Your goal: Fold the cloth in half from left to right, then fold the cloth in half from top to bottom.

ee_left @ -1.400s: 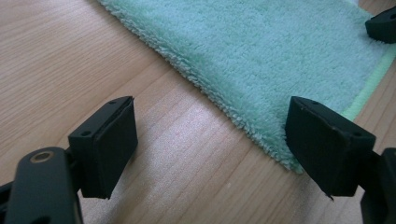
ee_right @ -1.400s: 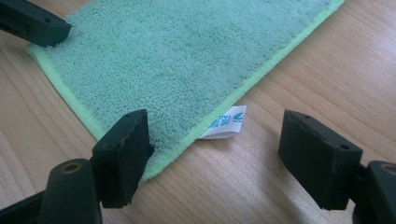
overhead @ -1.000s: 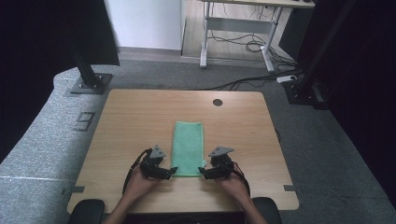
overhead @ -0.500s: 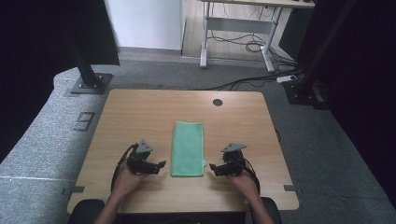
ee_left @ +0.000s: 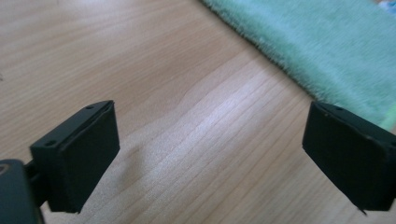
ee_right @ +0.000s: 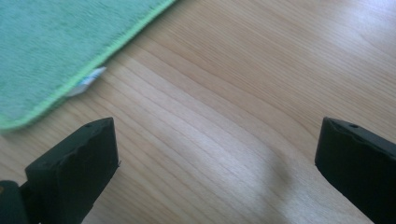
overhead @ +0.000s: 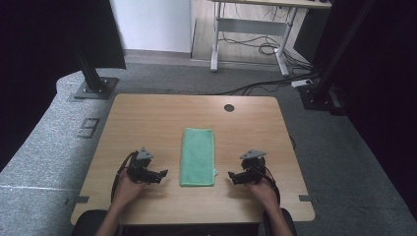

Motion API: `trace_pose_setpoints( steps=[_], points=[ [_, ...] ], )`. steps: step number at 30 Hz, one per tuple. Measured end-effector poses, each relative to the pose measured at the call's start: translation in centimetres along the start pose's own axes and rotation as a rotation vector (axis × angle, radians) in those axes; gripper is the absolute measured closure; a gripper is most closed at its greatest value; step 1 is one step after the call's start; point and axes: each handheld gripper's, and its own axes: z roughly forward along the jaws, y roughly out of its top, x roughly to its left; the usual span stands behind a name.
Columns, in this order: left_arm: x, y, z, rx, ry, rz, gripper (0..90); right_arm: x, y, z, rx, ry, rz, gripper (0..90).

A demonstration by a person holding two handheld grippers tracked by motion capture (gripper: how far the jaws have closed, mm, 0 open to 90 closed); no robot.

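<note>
Beside the green towel, left hand-held gripper and right hand-held gripper wide apart, empty, above bare table

folded mint-green terry towel: brighter lime edging, white tag | your rectangular wooden table: light tan, fine grain | your two-jaw gripper pads: matte black

Bare wood lies between the left gripper and the green towel at lower centre of the high view, and the same between the right gripper and the towel's other edge. Both sets of jaws stand wide apart over the table. The upper half offers open room, just a small dark hole near the far edge.
</note>
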Motion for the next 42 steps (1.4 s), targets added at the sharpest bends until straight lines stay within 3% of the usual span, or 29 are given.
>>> trace_pose_setpoints(
  steps=[9, 14, 20, 24, 42],
  points=[
    [-0.6, -0.3, 1.4, 0.041, -0.006, 0.024, 0.0, -0.5, -0.6, 0.7, 0.017, -0.007, -0.004, 0.0],
    [-1.1, -0.4, 1.9, 0.046, 0.013, 0.055, 0.0, -0.6, -0.9, 1.1, 0.016, -0.001, 0.003, 0.0],
    [-1.1, -0.4, 1.9, 0.045, 0.012, 0.057, 0.0, -0.7, -1.1, 1.4, -0.006, 0.014, 0.021, 0.0],
    [-1.1, -0.4, 1.9, 0.046, 0.012, 0.055, 0.0, -0.7, -1.2, 1.6, -0.033, -0.001, 0.033, 0.0],
    [-1.1, -0.3, 2.0, 0.046, 0.014, 0.052, 0.0, -0.7, -1.2, 1.6, -0.033, -0.001, 0.035, 0.0]
  ],
)
